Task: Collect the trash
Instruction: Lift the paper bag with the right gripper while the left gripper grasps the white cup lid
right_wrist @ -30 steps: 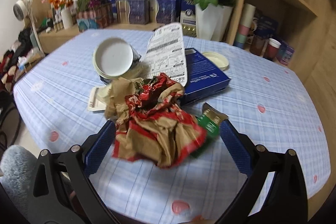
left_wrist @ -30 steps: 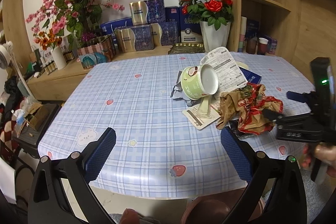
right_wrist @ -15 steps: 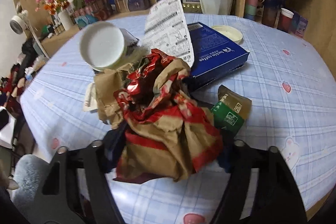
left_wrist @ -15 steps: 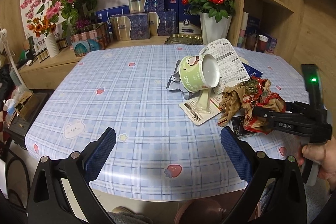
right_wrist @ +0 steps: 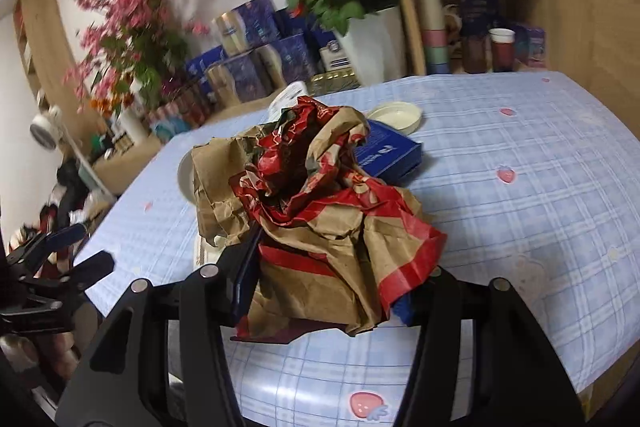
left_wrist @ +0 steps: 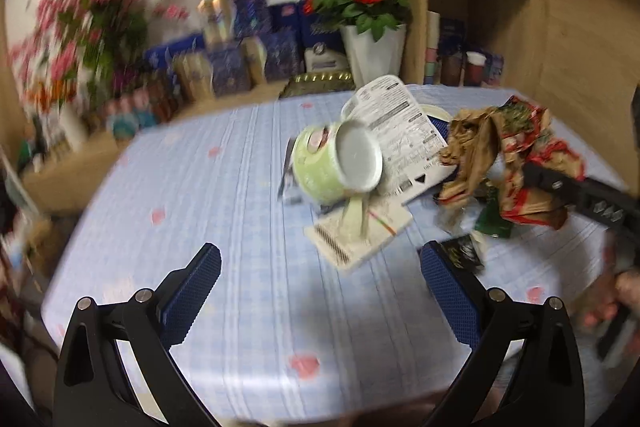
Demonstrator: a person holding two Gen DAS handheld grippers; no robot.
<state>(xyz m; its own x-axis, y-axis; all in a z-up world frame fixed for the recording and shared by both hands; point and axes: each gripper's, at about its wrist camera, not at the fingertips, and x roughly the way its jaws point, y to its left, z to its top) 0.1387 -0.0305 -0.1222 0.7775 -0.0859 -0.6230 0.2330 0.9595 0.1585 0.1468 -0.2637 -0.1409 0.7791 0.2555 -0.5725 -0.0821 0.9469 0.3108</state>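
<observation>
Crumpled brown-and-red paper is squeezed by the closing right gripper, its fingers mostly hidden, while the blurred left gripper is seen wide and empty over the tabletop.

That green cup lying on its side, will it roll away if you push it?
Probably. The green cup is round and tipped over, so a nudge could roll it in a curve. It looks like a light paper tub, so easily squashed. The papers under it might slow it.
</observation>
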